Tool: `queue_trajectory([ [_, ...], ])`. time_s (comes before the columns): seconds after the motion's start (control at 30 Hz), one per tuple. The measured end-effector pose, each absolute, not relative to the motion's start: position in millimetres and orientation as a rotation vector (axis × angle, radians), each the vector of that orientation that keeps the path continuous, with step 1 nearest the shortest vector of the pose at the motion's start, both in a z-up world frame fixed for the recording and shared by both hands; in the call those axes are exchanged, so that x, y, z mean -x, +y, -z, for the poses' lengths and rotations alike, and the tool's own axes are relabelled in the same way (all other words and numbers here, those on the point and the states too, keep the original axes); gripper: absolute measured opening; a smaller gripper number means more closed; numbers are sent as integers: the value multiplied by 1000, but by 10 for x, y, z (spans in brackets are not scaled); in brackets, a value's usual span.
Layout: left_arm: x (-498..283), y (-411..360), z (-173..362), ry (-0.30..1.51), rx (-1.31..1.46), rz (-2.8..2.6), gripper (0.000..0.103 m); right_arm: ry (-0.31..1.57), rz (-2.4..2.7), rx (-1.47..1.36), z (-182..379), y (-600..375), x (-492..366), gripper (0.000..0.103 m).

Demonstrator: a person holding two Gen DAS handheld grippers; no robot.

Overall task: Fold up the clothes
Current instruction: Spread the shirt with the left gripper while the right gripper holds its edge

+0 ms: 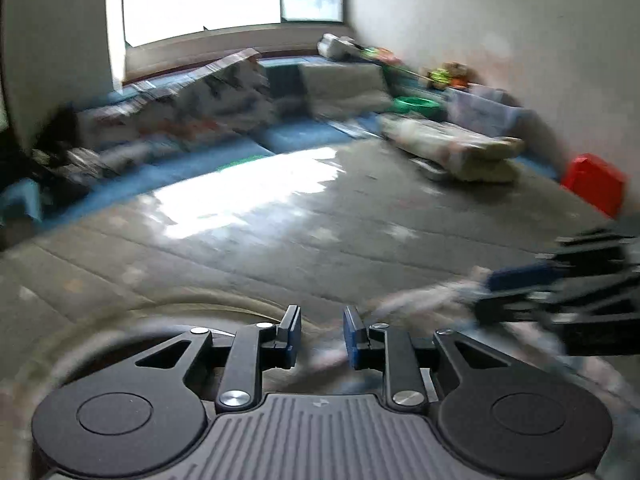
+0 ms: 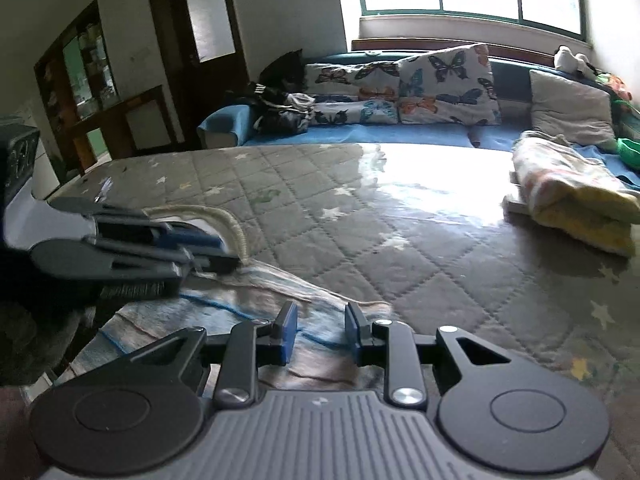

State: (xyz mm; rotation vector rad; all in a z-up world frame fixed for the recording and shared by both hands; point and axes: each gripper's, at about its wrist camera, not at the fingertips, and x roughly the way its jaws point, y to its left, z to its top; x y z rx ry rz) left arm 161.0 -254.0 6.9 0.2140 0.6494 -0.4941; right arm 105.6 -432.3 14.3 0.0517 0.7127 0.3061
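Quilted mattress [image 2: 360, 216] is carrying the striped garment [image 2: 224, 312] at its near edge, and we're hovering both the left gripper [image 1: 320, 336] and right gripper [image 2: 318, 332] with fingers gapped, holding nothing, risking a bunched, misaligned grab.
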Motion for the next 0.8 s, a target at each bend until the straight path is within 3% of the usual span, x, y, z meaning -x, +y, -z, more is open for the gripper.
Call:
queue_trajectory([
  [0.2, -1441, -2451, -158, 688, -115, 606, 24, 700, -338, -119, -212, -4422, -901, 25],
  [0.5, -1351, -2744, -24, 733, -210, 640, 27, 749, -379, -25, -198, -4290, -505, 26],
  [0.8, -1049, -3090, -234, 705, -209, 779, 24, 743, -407, -9, -263, -4227, 45, 27],
])
